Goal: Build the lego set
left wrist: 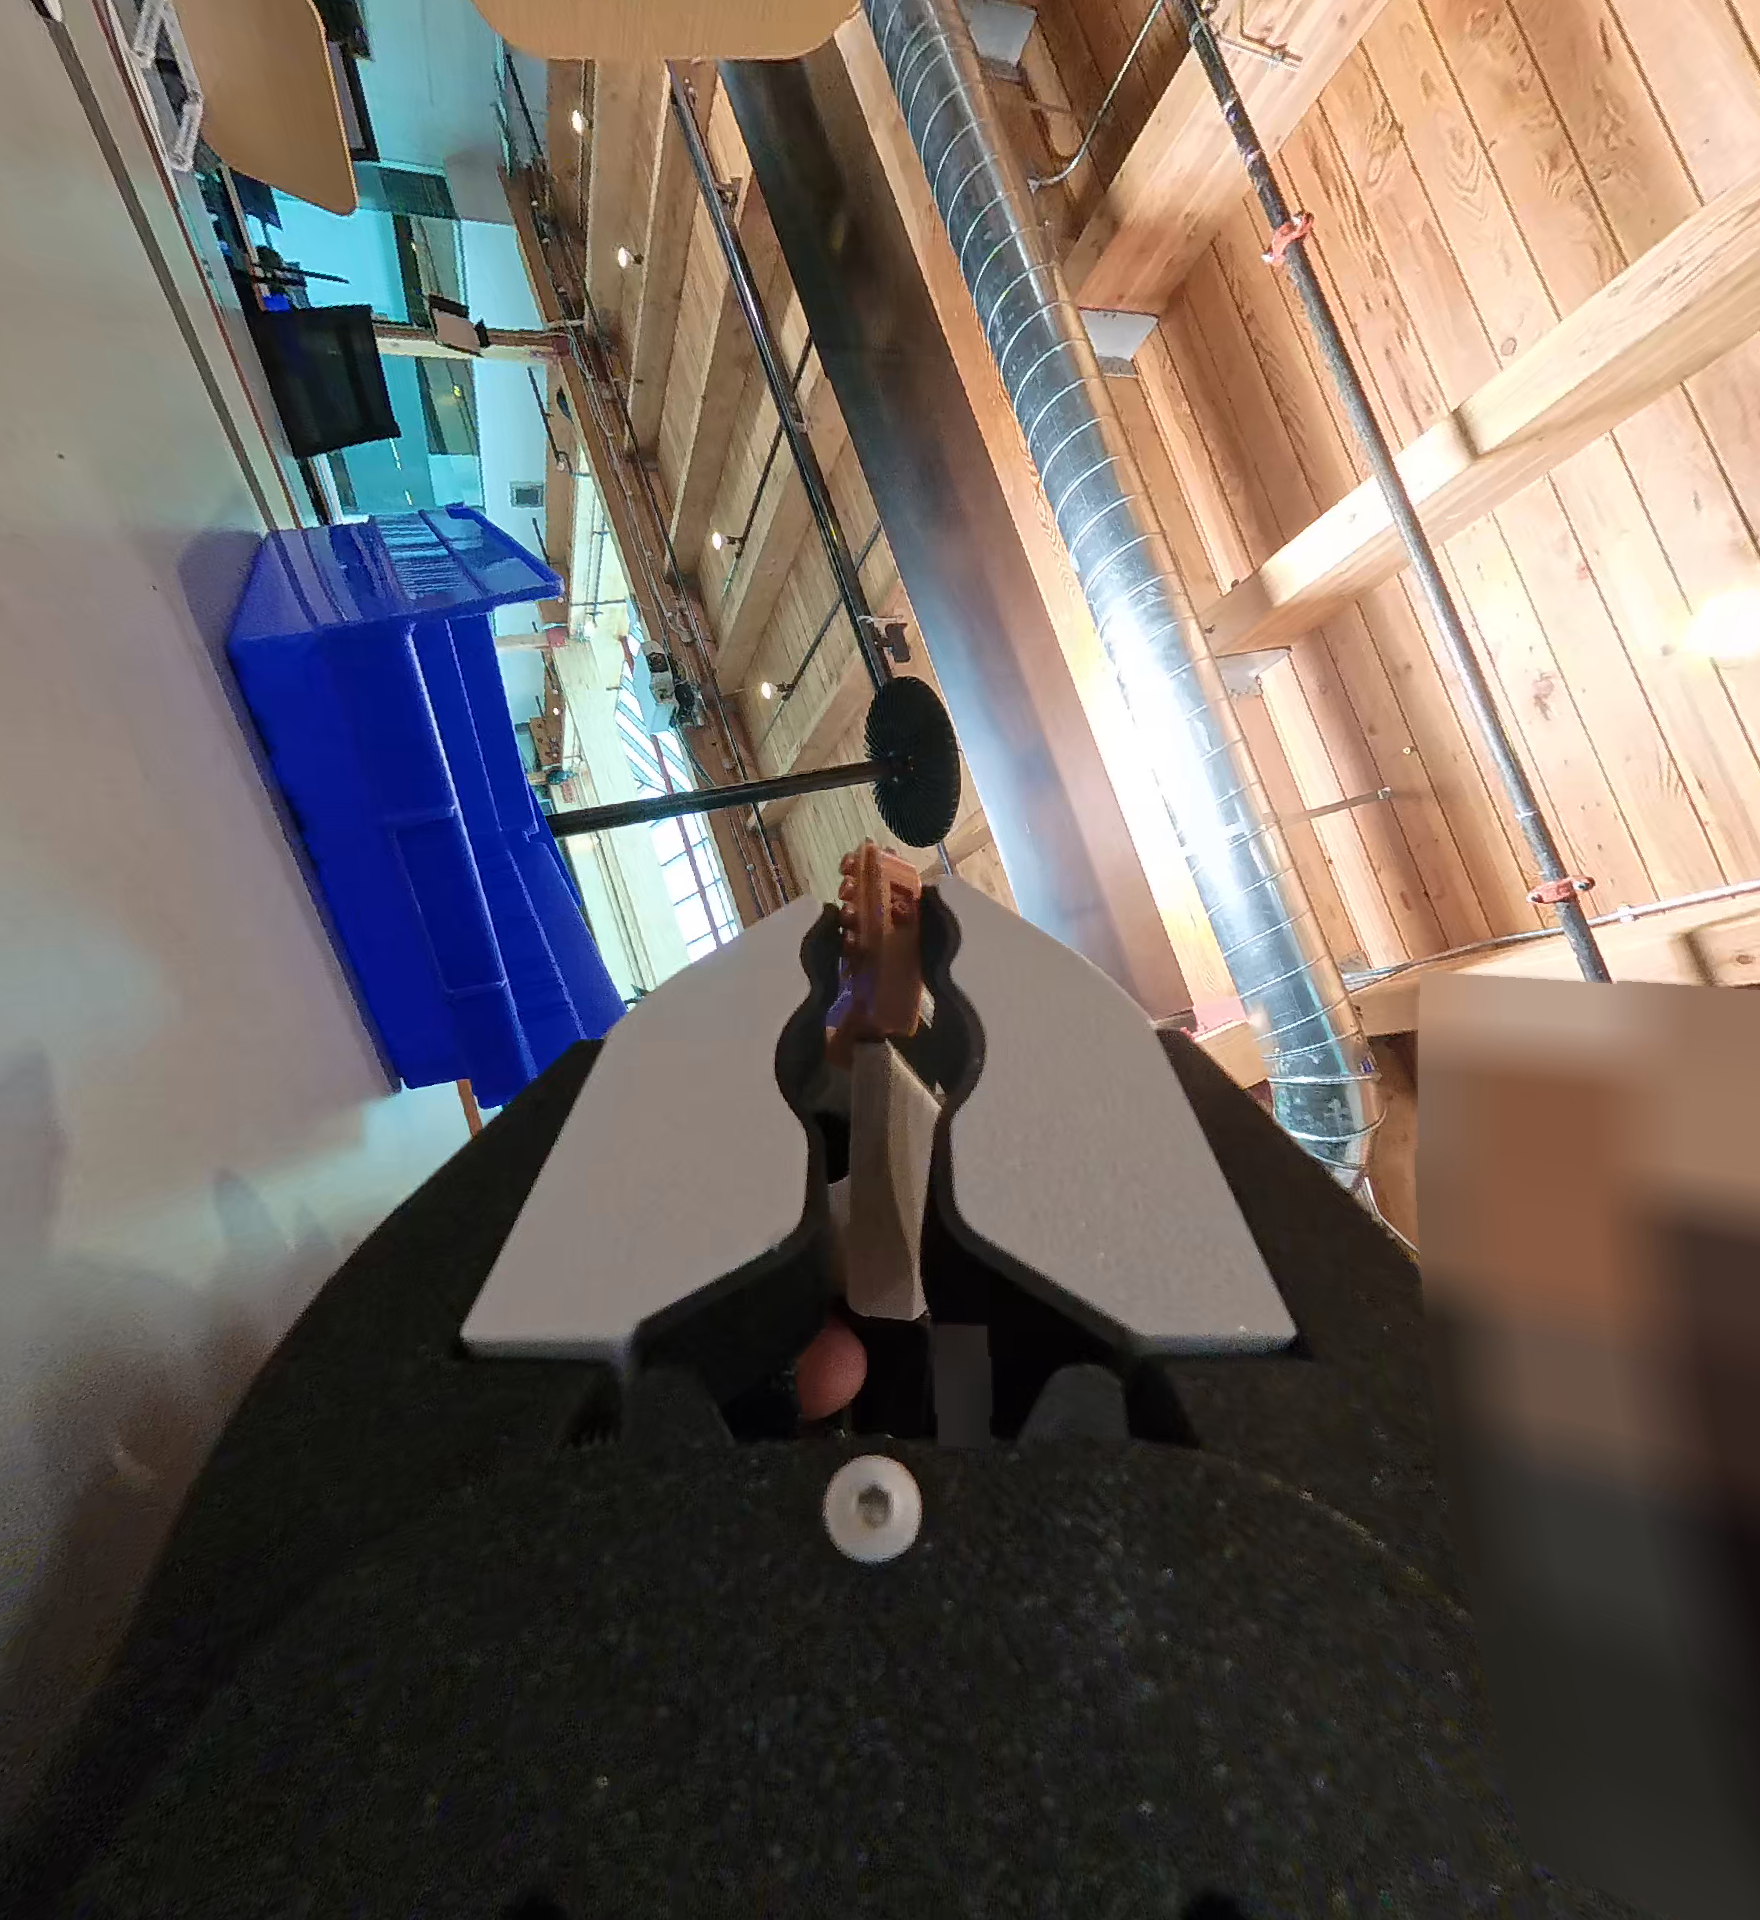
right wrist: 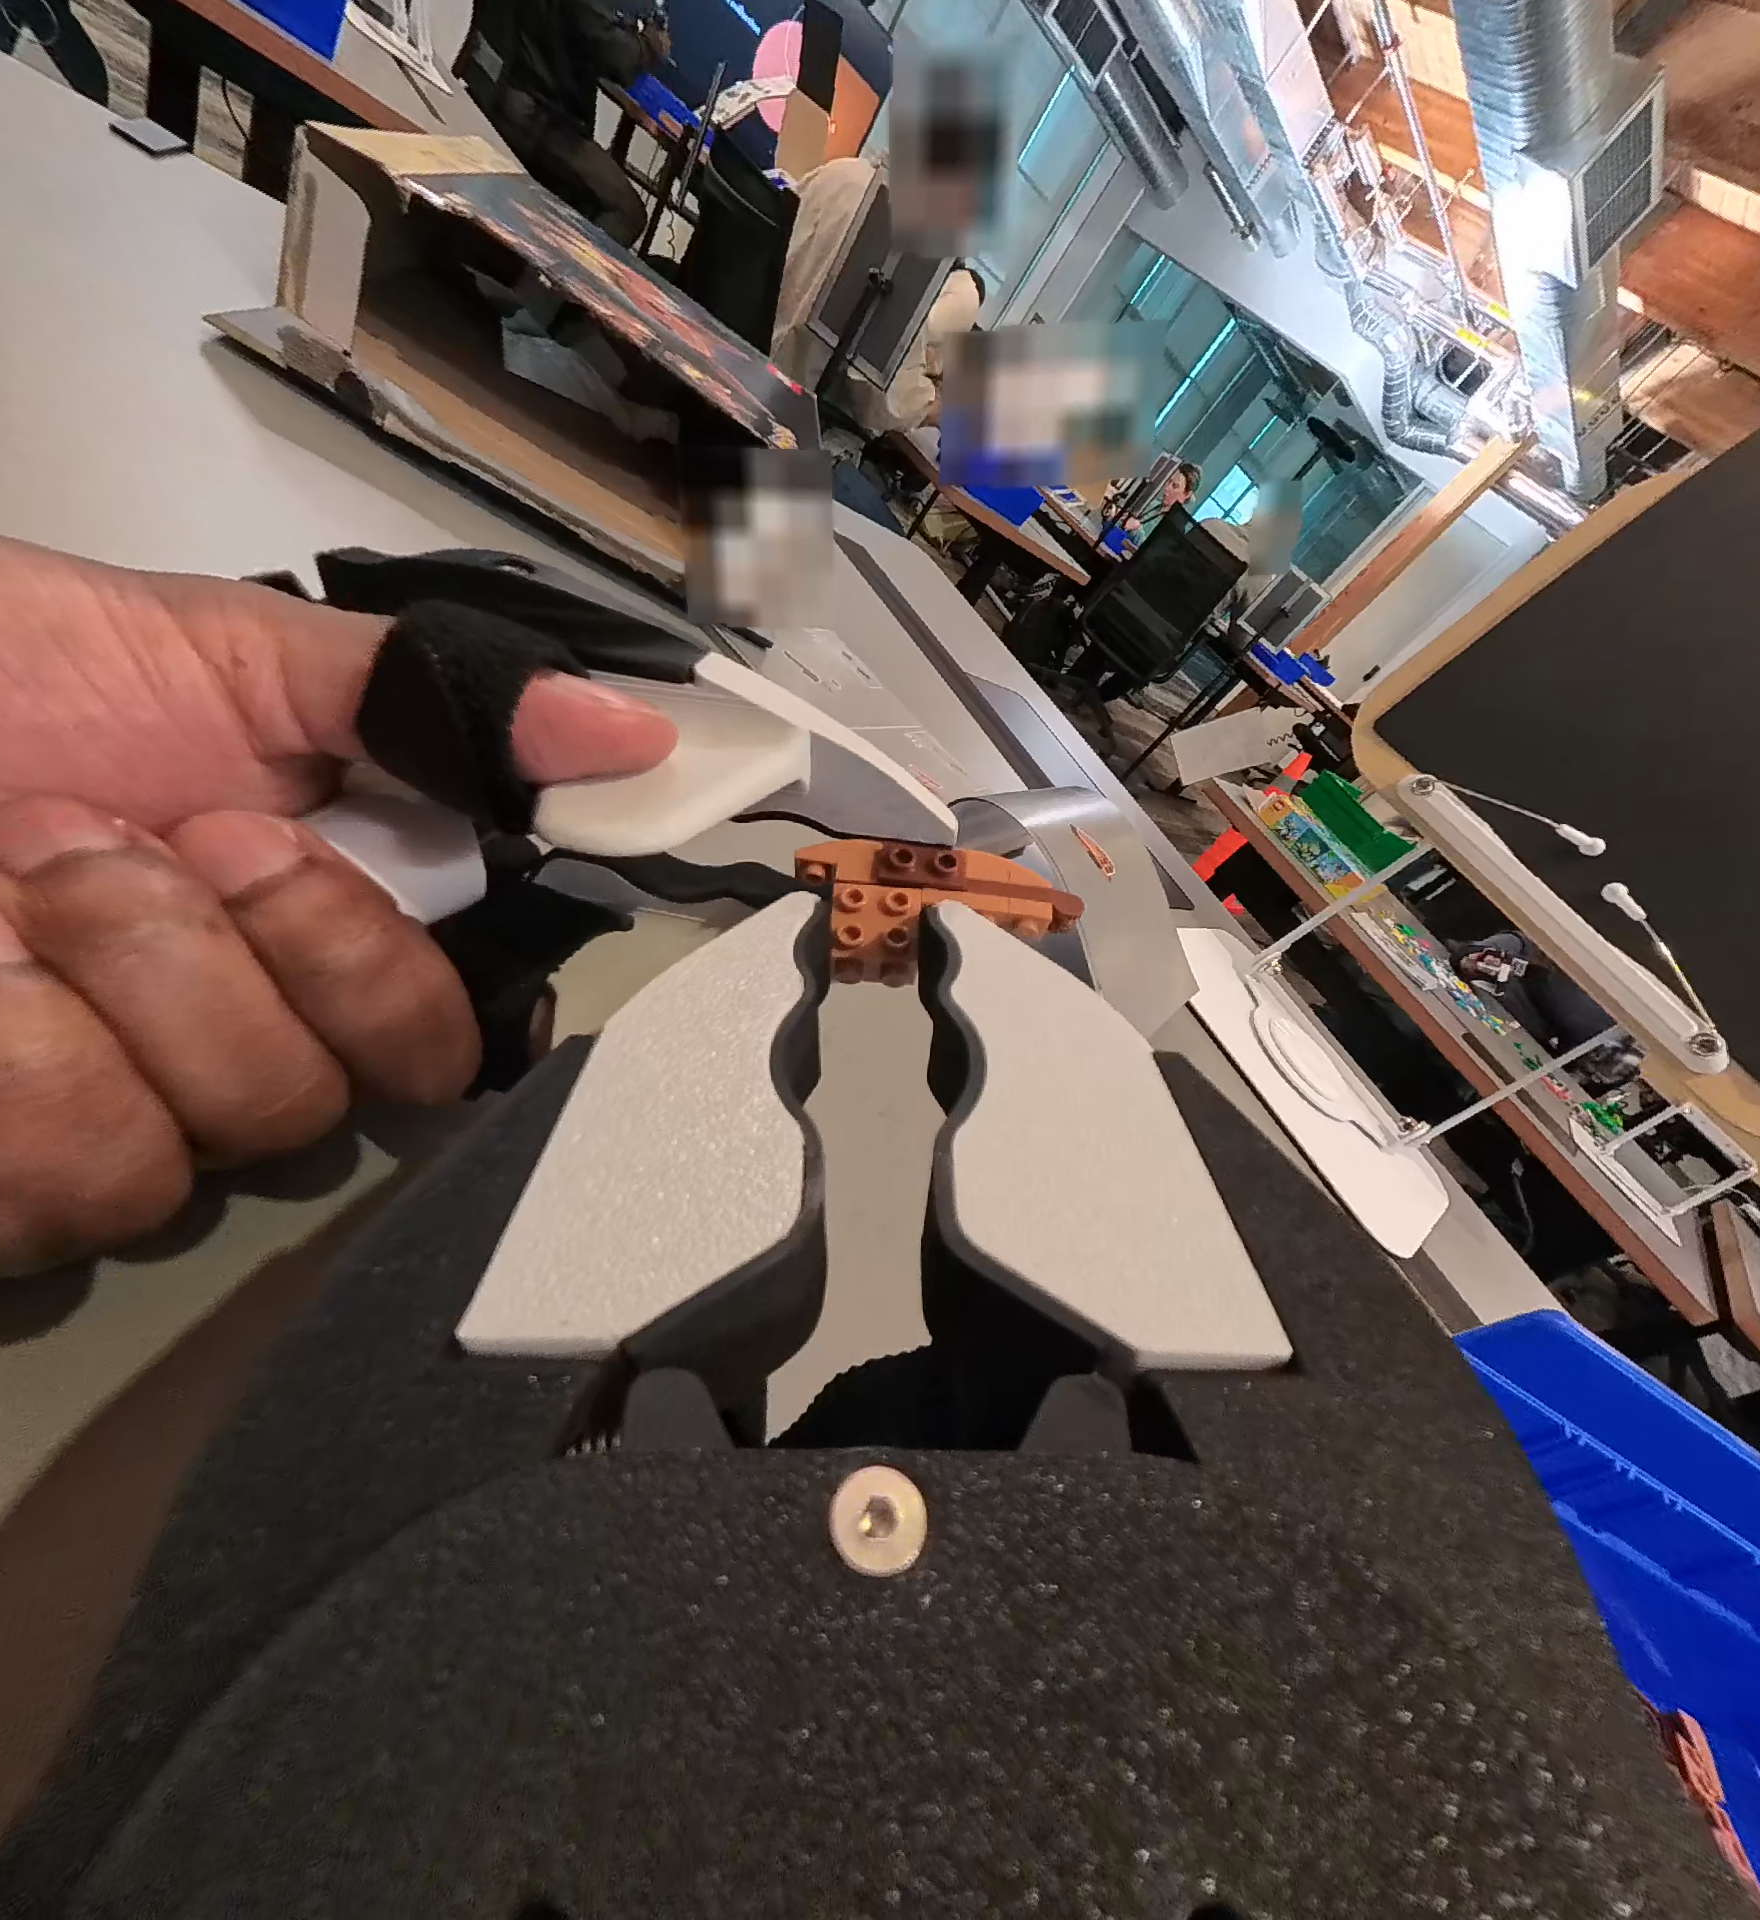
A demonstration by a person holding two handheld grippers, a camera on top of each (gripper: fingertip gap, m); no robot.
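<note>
A small brown lego assembly (right wrist: 1011, 896) is held in the air between both grippers, above the grey table (right wrist: 76, 416). My right gripper (right wrist: 871, 940) is shut on its lighter brown studded plate (right wrist: 868, 920). My left gripper (right wrist: 881, 854), held in a person's hand (right wrist: 128, 883), comes in from the left and is shut on the darker brown part. In the left wrist view, my left gripper (left wrist: 881, 940) points up at the ceiling with the brown assembly (left wrist: 874, 891) between its tips. One white finger (left wrist: 891, 1174) of the right gripper shows between its jaws.
A blue bin (right wrist: 1686, 1558) stands at my right, and also shows in the left wrist view (left wrist: 408, 810). An open cardboard lego box (right wrist: 543, 291) lies at the far side of the table. A white plate (right wrist: 1312, 1091) lies beyond the grippers. People sit at tables behind. Both grippers' tips are close together, under 4 cm apart.
</note>
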